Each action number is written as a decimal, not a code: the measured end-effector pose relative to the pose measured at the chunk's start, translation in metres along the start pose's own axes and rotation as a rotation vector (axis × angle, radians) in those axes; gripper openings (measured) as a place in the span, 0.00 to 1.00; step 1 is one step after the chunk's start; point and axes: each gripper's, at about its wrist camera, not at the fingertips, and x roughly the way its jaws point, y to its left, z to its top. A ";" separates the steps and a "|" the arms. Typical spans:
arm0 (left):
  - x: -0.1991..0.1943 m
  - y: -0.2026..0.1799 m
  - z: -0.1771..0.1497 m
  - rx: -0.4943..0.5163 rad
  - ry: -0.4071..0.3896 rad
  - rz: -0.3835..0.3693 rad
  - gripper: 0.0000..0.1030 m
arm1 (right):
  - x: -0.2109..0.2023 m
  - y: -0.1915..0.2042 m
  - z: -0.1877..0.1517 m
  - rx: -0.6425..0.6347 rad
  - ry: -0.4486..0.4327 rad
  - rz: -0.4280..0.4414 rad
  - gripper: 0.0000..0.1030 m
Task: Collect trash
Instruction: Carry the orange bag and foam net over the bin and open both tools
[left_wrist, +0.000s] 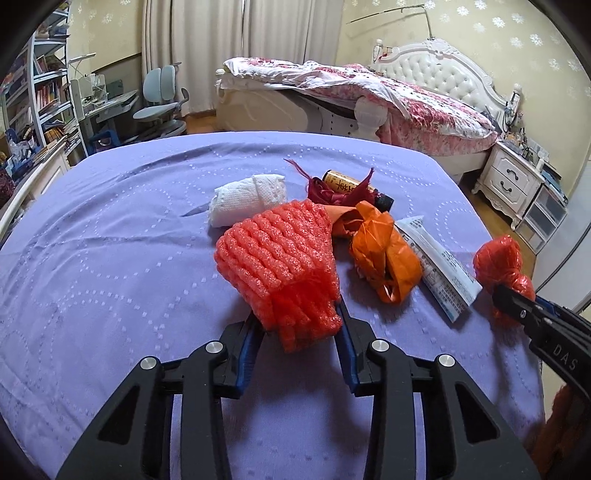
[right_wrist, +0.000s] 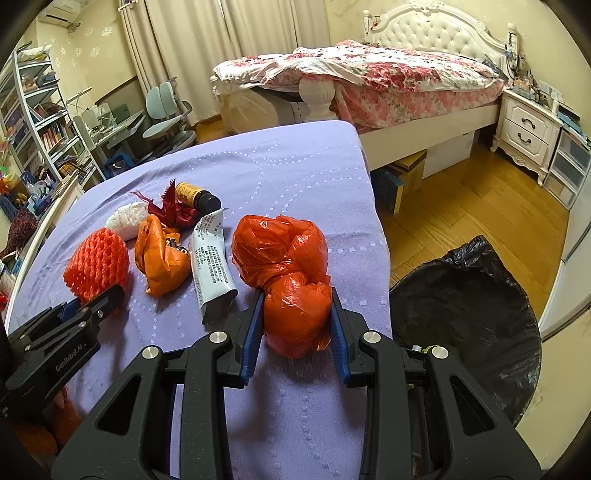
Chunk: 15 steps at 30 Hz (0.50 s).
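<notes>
The trash lies in a bunch on the purple table cover (left_wrist: 110, 258), close to its right edge, because the bin with the black bag (right_wrist: 480, 295) stands on the floor just past that edge, so each piece only has a short way to go.

The left gripper (left_wrist: 301, 321) has its two fingers squeezed on the near end of the red foam net (left_wrist: 273, 254). The net is soft and squashy, so the fingers press in on both sides to keep it from slipping. The far end of the net looks as if it rests on the cover, but that is hard to tell from here.

The right gripper (right_wrist: 295, 317) has its fingers clamped on the lower lump of the tied red plastic bag (right_wrist: 284, 258), near the front right corner of the table. It holds the bag by its knotted, thin part, likely because that is the easiest bit to pinch.

Between the two held things lie the orange bag (right_wrist: 159, 254) and the white tube (right_wrist: 212, 258), side by side. Behind them, more to the middle of the table, are the white paper wad (left_wrist: 247, 199), the dark red scraps (left_wrist: 332, 192) and the small brown bottle (left_wrist: 351, 184), which lies on its side touching the scraps
</notes>
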 end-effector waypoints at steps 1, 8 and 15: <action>-0.002 0.000 -0.002 0.001 -0.003 -0.001 0.37 | -0.002 -0.001 -0.001 0.001 -0.002 0.001 0.31; -0.018 -0.012 -0.011 0.019 -0.016 -0.027 0.37 | -0.025 -0.008 -0.009 0.013 -0.025 0.000 0.31; -0.039 -0.045 -0.021 0.063 -0.055 -0.076 0.37 | -0.055 -0.024 -0.023 0.029 -0.055 -0.029 0.31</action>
